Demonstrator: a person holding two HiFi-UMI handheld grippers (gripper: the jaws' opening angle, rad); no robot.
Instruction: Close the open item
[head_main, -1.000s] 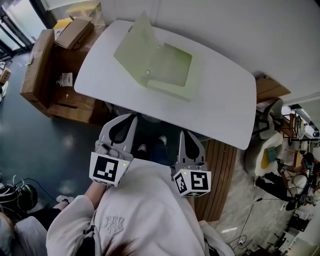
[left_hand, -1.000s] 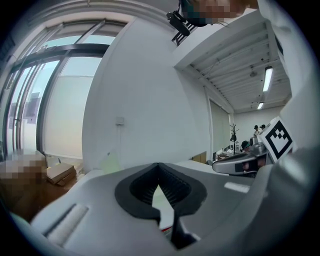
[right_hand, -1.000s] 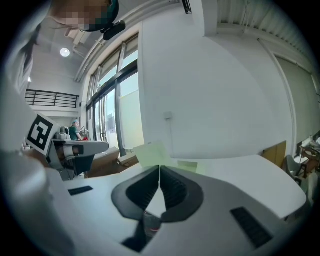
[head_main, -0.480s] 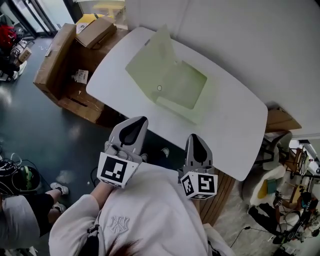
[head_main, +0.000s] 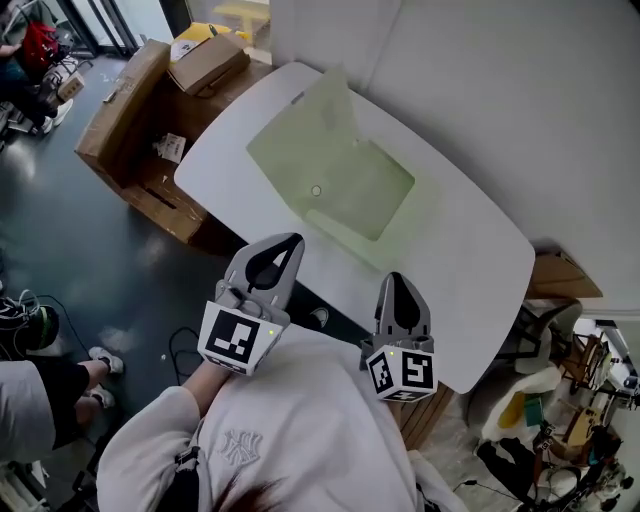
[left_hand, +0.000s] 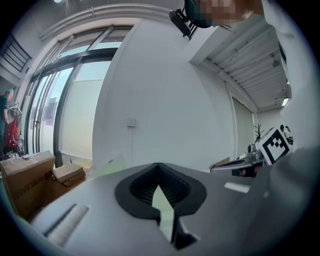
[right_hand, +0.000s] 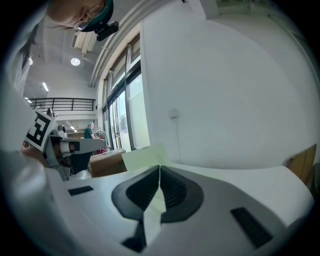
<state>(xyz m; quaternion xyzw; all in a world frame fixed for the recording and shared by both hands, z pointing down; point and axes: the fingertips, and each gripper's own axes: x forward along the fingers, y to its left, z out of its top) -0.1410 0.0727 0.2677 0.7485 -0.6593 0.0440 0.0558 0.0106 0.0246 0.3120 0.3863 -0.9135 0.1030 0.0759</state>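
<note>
**Open green case (head_main: 365, 190) on the white table (head_main: 470, 250), ahead of both grippers.**
The left gripper (head_main: 288, 243) and right gripper (head_main: 397, 281) have their jaws pressed together on nothing, short of the table's near edge. The case is nearer the left gripper, and its lid (head_main: 305, 125) is tilted up on the far-left side. It is a thin, smooth, translucent plastic tray, flat and rectangular.

White table (head_main: 470, 250) standing against a plain white wall (head_main: 520, 90).
At the table's left end are 2 cardboard boxes: a large box (head_main: 120, 115) on the dark floor (head_main: 70, 240) and a smaller box (head_main: 208, 62) just beyond it. Black cables (head_main: 22, 305) lie further left.
</note>
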